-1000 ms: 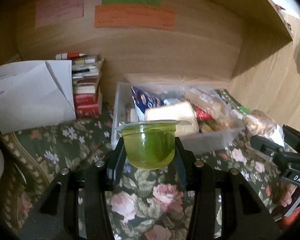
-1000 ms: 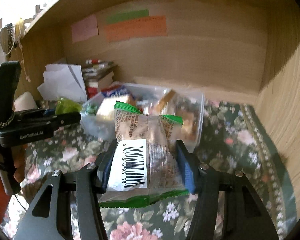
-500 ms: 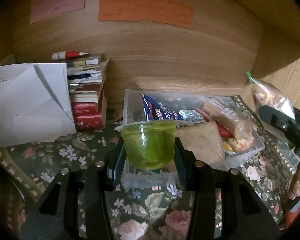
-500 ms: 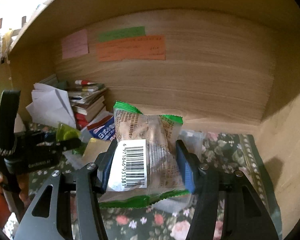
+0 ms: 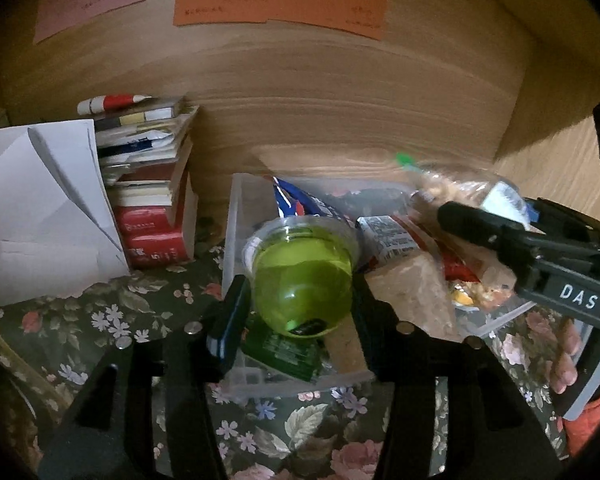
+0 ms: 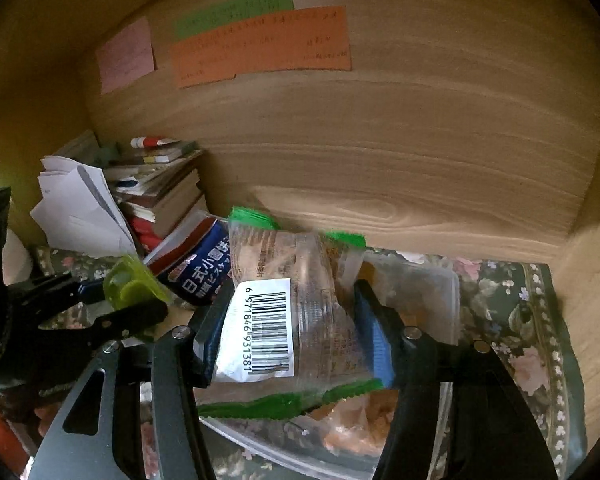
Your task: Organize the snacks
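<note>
My left gripper (image 5: 300, 300) is shut on a green jelly cup (image 5: 302, 280) and holds it tilted just over the near left part of a clear plastic bin (image 5: 230, 232) full of snack packets. My right gripper (image 6: 296, 320) is shut on a clear snack packet with green ends and a barcode (image 6: 288, 312), held above the same bin (image 6: 448, 280). The right gripper also shows in the left wrist view (image 5: 500, 236), over the bin's right side. The left gripper with the cup shows in the right wrist view (image 6: 128, 288).
A blue snack bag (image 5: 300, 204) stands in the bin. A stack of books (image 5: 152, 208) and white papers (image 5: 40, 216) lie left of it. Wooden walls close the back (image 5: 340, 100) and right (image 6: 592, 300). A floral cloth (image 5: 120, 320) covers the shelf.
Both grippers have moved forward and down over the bin, each still holding its snack. The jelly cup has tipped forward and now hangs above the bin's contents.
</note>
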The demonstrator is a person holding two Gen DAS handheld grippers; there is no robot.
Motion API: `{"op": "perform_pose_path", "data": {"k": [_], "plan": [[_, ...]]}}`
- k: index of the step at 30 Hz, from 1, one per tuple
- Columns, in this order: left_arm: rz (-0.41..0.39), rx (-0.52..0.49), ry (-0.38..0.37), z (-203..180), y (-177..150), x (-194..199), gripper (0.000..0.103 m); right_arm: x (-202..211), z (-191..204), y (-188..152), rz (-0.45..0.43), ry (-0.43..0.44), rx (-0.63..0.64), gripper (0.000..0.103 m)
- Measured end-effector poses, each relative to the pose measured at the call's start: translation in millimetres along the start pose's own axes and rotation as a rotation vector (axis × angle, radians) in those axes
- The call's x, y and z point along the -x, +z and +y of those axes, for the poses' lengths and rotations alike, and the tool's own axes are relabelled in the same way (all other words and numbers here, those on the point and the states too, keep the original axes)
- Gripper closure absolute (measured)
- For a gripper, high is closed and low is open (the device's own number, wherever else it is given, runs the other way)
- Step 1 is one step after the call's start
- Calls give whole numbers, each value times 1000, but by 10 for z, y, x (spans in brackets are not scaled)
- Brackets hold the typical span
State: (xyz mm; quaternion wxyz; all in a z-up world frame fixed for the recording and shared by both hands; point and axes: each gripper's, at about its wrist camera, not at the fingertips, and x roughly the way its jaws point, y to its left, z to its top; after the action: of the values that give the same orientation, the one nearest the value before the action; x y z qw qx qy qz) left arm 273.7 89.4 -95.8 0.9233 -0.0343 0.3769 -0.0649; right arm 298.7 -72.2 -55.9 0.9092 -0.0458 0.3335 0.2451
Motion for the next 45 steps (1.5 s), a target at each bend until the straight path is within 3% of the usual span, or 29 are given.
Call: {"op": "perform_pose_path", "data": {"k": [5,13,20,26,32,37,41,45], "plan": [[-22,1,4,-49,-12,116,40,48,18,0,-5,-9,12,29],[-116,36,9,-66,-43,657,36,439,-33,-33,-67,-12,-9,28],[-269,39,14,-216,-47,1372,36,1188,-11,-55,-213,-26,-10,26],[-415,-8,63,-446,-159,1984,35,1786,47,-152,-333,-19,-17,20],[-522,-35,101,-650,-330,2428,25,2234,162,-306,-421,-12,0,19],[-563,-51,121,-776,-459,2619,15,2403,243,-445,-444,-14,13,14],[-563,-41,123,-814,-530,2659,9,2457,286,-520,-452,-46,15,1],[-563,-42,134,-833,-575,2638,5,2479,316,-574,-456,-64,20,0]]}}
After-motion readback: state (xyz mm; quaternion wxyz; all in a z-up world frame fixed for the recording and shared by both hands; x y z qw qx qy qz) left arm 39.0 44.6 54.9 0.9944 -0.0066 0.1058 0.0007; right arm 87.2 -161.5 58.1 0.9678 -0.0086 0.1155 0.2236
